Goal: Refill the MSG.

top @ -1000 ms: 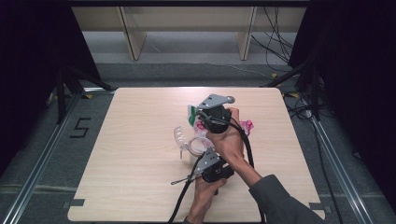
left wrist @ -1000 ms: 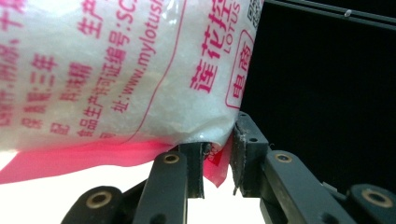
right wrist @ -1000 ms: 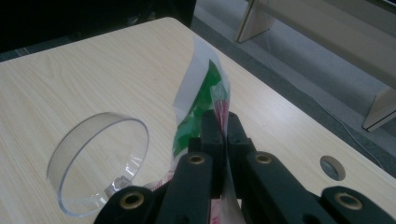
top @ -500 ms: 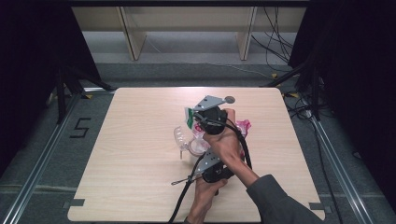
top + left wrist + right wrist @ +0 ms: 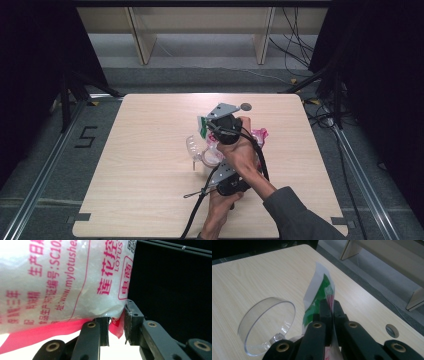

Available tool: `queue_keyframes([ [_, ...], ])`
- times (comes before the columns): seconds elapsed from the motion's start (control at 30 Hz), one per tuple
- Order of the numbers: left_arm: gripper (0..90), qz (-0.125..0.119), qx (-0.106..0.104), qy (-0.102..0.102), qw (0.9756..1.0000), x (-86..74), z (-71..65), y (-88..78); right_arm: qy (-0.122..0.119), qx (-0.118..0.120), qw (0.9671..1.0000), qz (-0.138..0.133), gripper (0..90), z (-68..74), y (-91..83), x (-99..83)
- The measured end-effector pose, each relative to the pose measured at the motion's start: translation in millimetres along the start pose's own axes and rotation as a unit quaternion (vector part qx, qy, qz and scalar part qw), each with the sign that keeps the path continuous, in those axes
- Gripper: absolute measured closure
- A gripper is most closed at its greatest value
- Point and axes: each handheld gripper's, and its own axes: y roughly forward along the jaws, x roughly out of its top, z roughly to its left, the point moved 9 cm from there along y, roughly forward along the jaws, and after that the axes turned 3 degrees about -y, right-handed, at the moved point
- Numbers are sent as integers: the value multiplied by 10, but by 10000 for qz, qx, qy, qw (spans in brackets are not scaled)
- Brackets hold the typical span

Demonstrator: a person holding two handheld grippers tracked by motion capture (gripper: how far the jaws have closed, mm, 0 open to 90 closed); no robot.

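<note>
A plastic bag of white granules with pink print (image 5: 62, 277) is held up between both grippers over the table's middle. My left gripper (image 5: 117, 322) is shut on its pink bottom edge, and its body sits low near the front (image 5: 220, 167). My right gripper (image 5: 331, 302) is shut on the bag's green and white top strip (image 5: 319, 292), farther back on the table (image 5: 207, 127). The person's forearms cross. A pink part of the bag (image 5: 259, 135) shows to the right of the hand. A clear plastic cup (image 5: 267, 325) lies on its side on the table, just left of the bag (image 5: 192, 147).
The light wooden table (image 5: 140, 190) has a small round hole (image 5: 245, 106) near its far edge. Shelf legs (image 5: 142, 42) stand on the floor beyond it. Cables (image 5: 300, 45) lie at the back right. Dark frames flank both sides.
A pink part of the bag has come into sight to the right of the right hand. Both hands have hardly moved.
</note>
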Motion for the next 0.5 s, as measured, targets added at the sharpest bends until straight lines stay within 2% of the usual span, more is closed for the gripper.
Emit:
queue_keyframes([
  [0.13, 756, -32, -34, -18, 10000, 3, 0, 2, -16, -41, 10000, 33, 900, -3, 26, -7],
  [0.17, 756, 90, 105, -13, 9999, -7, 13, -21, -26, 22, 10000, 53, 900, 15, 27, -8],
  [0.2, 756, 31, 63, -35, 10000, 2, 4, -15, -95, 33, 9999, 35, 900, 13, 32, 0],
  [0.37, 755, -42, -14, -35, 10000, 7, 6, -3, -88, -3, 10000, 25, 900, 29, 49, 8],
  [0.4, 755, -205, -87, -238, 9995, 33, -39, 19, -116, 46, 9999, 65, 900, 35, 45, 3],
  [0.43, 755, -46, -13, -34, 10000, 10, 2, -3, -105, -23, 9999, 52, 900, 36, 55, 6],
  [0.47, 755, -45, -21, -32, 10000, 10, 2, -4, -99, -8, 9999, 93, 900, 40, 53, -1],
  [0.5, 755, -212, -95, -235, 9995, 36, -40, 18, -104, 13, 9999, 82, 900, 48, 54, 4],
])
